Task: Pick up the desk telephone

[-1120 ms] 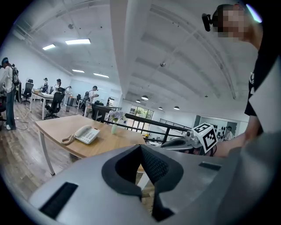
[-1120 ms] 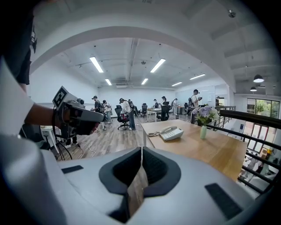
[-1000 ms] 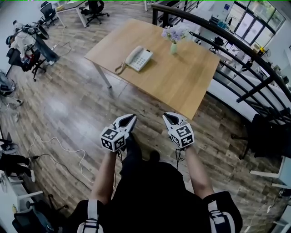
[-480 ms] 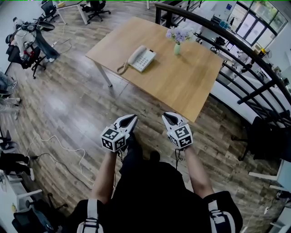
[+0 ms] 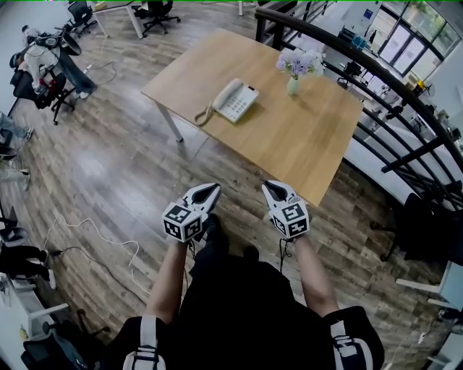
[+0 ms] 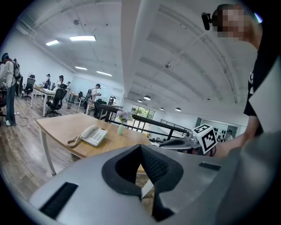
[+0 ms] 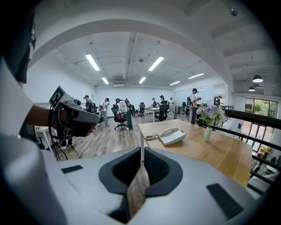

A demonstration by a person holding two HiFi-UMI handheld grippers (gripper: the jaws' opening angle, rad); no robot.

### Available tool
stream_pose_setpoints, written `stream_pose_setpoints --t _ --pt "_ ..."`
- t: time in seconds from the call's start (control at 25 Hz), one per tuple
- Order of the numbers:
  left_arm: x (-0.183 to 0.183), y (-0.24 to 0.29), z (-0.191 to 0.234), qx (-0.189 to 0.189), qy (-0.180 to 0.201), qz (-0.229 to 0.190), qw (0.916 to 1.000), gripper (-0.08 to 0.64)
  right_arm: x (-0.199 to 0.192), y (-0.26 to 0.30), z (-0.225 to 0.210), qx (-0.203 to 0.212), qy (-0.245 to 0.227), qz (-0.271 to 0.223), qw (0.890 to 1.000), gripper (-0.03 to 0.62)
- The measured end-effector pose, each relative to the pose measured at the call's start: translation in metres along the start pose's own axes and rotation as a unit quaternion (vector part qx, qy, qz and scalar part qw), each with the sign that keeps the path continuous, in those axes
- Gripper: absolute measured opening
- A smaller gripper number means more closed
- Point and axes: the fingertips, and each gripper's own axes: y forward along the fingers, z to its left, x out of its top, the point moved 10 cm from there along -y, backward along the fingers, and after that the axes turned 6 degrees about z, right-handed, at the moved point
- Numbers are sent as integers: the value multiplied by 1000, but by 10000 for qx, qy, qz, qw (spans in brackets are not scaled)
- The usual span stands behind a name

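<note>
Two grippers sat low in the centre of the head view, side by side above the plank floor and short of the near corner of the wooden table. The left gripper had its jaws pressed together with nothing between them, as its own view showed; the right gripper was likewise closed and empty. Both were well apart from the desk telephone, which lay on the table's left part in the upper middle of the head view; its handset rested in the cradle and its coiled cord trailed toward the table's left edge. The left gripper view had the telephone at middle left; the right gripper view had it just right of centre. A vase of flowers stood on the table to the right of the telephone, apart from it; a black railing ran along the upper right; a white cable lay on the floor at lower left; office chairs stood at the top left.
</note>
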Motion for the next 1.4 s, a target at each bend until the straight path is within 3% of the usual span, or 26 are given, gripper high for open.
stream_pose_setpoints --t 0.52,1.0,1.4 --pt "47 11 89 -182 107 -98 9997 21 52 69 -6 -270 98 -83 9996 28" --pt "72 35 155 -616 169 -56 9979 21 76 110 -13 -717 265 2 9971 28" --pt "78 21 207 -540 96 -85 9985 21 91 158 1 -639 294 99 9975 28"
